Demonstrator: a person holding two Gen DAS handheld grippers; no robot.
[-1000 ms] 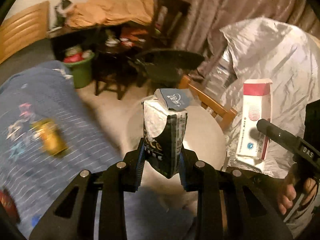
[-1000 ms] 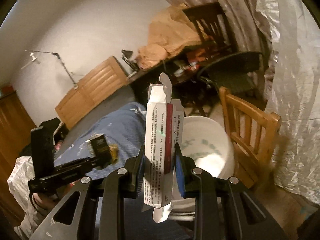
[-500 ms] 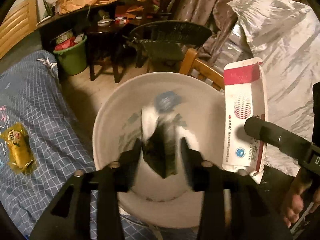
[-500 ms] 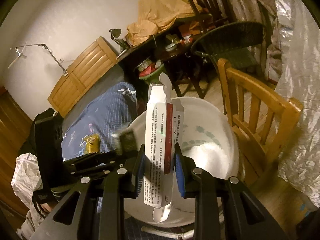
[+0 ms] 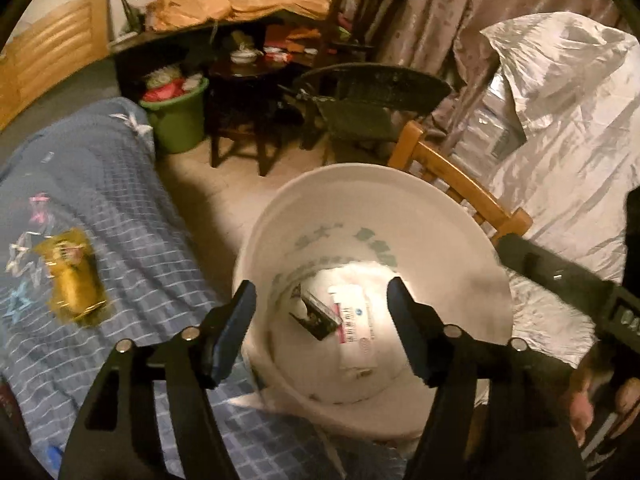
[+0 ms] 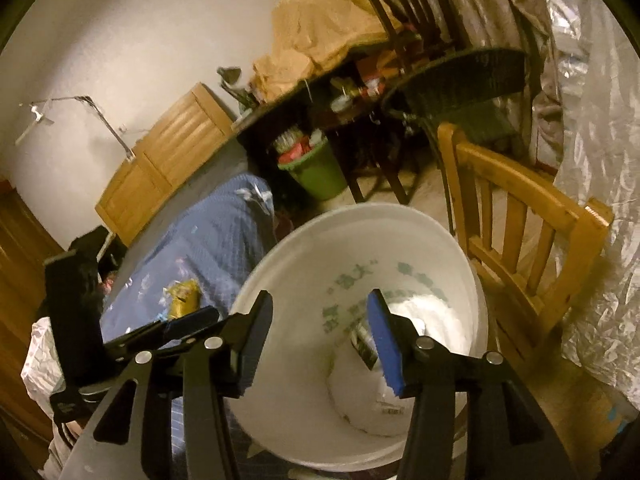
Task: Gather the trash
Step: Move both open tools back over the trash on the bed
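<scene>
White bucket [image 5: 280, 216] sits under both my claws, left [image 5: 320, 316] and right [image 6: 320, 332], jaws opening and empty, dark carton [image 5: 316, 314] and white box [image 5: 354, 320] lying inside it.

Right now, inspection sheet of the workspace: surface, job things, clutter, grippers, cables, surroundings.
Surface: blue checked bedspread.
Job's things: dark carton and white box lie inside the white bucket; yellow wrapper lies on the bedspread.
Clutter: full green bin.
Grippers: left gripper and right gripper both opening, nothing between their fingers, over the bucket.
Cables: nothing seen.
Surroundings: wooden chair, silver sheeting, curtain.
</scene>
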